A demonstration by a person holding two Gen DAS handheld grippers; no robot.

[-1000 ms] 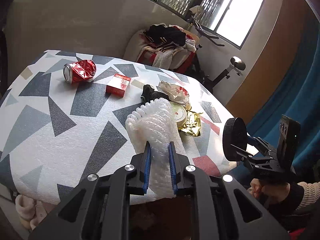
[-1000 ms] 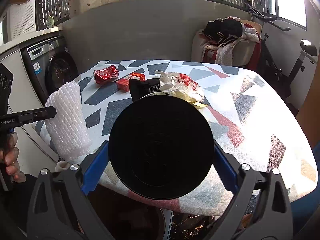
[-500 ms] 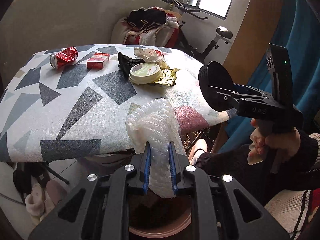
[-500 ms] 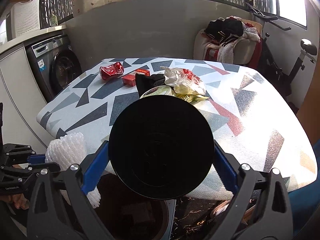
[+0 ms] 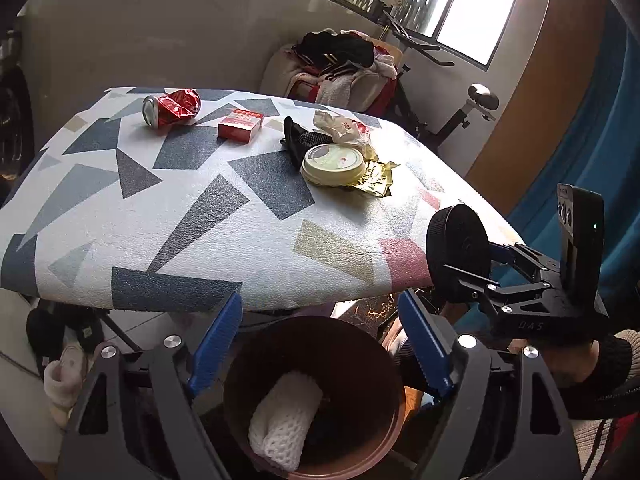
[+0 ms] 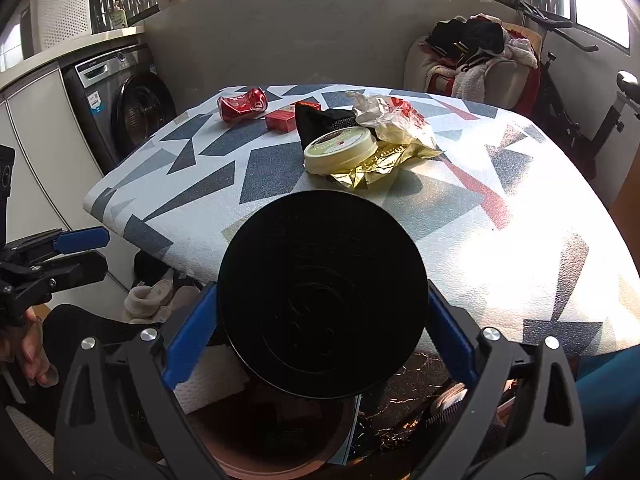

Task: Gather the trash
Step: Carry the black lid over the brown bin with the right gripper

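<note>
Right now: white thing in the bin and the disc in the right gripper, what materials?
White wad in the bin: looks like foam netting, matte, open mesh cells visible. Black disc in the right gripper: probably plastic, matte, faint moulded concentric rings.

**Daylight from the windows, blown-out patch on the table**

You get bright daylight from the windows (image 5: 460, 12) at upper right, overexposed to white. In the right wrist view the table (image 6: 520, 240) glares out on its right side, pattern washed away there. The bin (image 5: 360, 360) interior below the table edge sits in shadow. Strong fisheye bending at the edges; corners vignette dark. Both views are sharp mid-frame. The black disc (image 6: 322, 294) reads nearly featureless, only faint rings.
</note>
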